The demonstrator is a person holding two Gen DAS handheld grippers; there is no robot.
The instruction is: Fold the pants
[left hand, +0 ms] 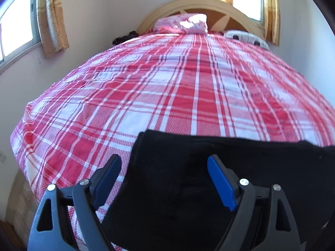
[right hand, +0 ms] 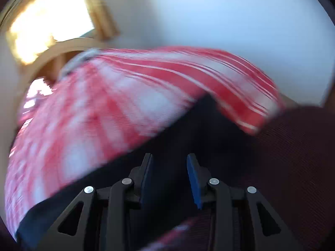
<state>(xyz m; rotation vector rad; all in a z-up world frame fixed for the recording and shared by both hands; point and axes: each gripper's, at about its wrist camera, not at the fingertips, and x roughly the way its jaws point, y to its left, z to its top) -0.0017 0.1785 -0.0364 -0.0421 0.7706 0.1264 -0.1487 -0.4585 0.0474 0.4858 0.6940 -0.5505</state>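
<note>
Black pants (left hand: pixel 251 156) lie folded on the red and white plaid bedspread (left hand: pixel 167 79) near the bed's front edge. My left gripper (left hand: pixel 164 159) is wide open above the pants' left end. One blue pad hangs over the plaid and the other pad (left hand: pixel 219 182) over the black cloth, with nothing pinched. In the blurred right wrist view my right gripper (right hand: pixel 169 155) has its jaws partly apart over the dark pants (right hand: pixel 188 129). No cloth is caught between its pads.
A pink pillow (left hand: pixel 184 24) and a white object (left hand: pixel 245 36) rest by the wooden headboard (left hand: pixel 209 2). Curtained windows (left hand: pixel 14 31) flank the bed, whose left edge drops off near the wall. Dark maroon fabric (right hand: pixel 293 156) fills the right of the right wrist view.
</note>
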